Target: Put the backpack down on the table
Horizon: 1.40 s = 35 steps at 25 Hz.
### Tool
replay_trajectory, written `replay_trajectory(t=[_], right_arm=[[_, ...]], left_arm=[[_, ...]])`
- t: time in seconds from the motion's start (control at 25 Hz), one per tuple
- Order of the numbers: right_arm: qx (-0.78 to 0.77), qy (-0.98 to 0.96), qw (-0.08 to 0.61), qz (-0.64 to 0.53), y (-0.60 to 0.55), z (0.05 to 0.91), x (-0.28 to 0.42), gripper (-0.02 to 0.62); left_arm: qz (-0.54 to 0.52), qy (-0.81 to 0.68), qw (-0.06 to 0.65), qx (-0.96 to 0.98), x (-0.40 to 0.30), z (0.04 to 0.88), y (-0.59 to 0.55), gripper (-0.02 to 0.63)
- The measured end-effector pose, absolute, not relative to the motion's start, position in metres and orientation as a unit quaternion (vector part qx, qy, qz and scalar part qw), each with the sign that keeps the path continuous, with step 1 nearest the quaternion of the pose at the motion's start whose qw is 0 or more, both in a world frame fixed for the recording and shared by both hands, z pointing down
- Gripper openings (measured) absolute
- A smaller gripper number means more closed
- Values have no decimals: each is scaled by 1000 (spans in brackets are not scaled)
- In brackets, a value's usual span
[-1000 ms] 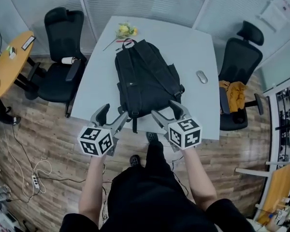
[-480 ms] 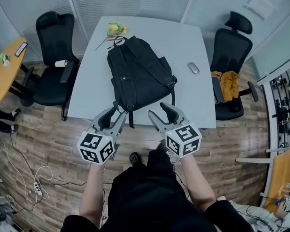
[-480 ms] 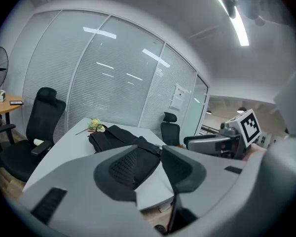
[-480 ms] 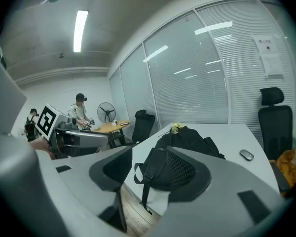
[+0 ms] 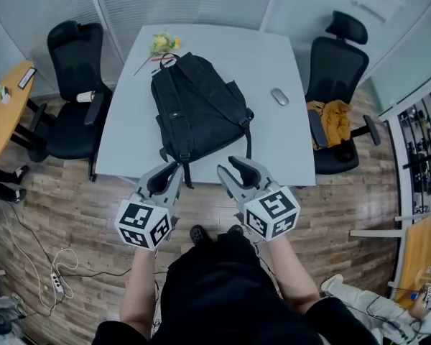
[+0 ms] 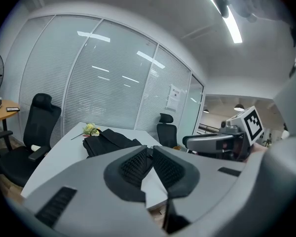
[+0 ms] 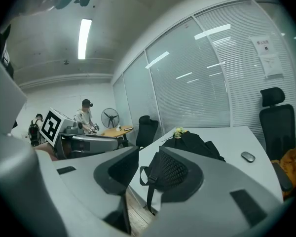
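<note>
Grey jaws first. The left gripper is closing, its pads nearly met with nothing between them. The right gripper is also closing, with a narrow gap left, and is likewise empty. The strap seen through that gap hangs well beyond it. Clock positions are read in the head view, with 12 away from the person.

Change: a second ago both grippers stood wide-jawed at the backpack's near end. Now both are drawn back toward the person, off the table edge and apart from the bag. The backpack has not shifted on the table. It lies flat, straps up, bottom end at the 6 o'clock edge, with one strap dangling over that edge.

Judgement: the release is made and the bag is set down. The task looks complete, with only the retreat left.

Around:
- Cable: on the floor at 8 o'clock of the person.
- Mouse: at 3 o'clock of the bag, apart from it.
- Yellow flower: at 11 o'clock of the bag, just beside the top handle.
- Black chair: at 9 o'clock of the table.
- Second chair: at 3 o'clock of the table, with an orange cloth on its seat.
- Wooden side table: farther out at 9 o'clock.

In the way: nothing lies between the grippers and the bag. The dangling strap is the only thing a jaw could snag.
</note>
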State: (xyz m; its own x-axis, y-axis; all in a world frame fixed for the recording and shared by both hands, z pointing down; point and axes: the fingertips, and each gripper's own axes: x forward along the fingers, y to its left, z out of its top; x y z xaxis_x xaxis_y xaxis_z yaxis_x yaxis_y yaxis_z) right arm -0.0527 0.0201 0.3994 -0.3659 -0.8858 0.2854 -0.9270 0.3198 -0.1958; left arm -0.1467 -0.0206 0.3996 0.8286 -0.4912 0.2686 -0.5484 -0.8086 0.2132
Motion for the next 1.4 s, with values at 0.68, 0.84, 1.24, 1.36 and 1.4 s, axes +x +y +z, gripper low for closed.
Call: replay_trajectory(t=[0.68,0.84,1.24,1.36,1.4], right_arm=[[558,-814,44,157,37,389,-64,19],[558,-814,44,154,41,389,-66,11],[568,-808,48,152,48,388,-63,11],[568,-808,49,149,48,387,-63,11],[568,-808,50,147,48,386,-63,11]], left_arm=[[96,-275,127,948,-158,389,-1,-2],[100,-272,126,949,-160,391,4,-2],[100,-256,115,954,-156,386,10,-3],[102,-255,112,955,-156,387,12,-2],[102,-255,112,955,-156,387,12,-2]])
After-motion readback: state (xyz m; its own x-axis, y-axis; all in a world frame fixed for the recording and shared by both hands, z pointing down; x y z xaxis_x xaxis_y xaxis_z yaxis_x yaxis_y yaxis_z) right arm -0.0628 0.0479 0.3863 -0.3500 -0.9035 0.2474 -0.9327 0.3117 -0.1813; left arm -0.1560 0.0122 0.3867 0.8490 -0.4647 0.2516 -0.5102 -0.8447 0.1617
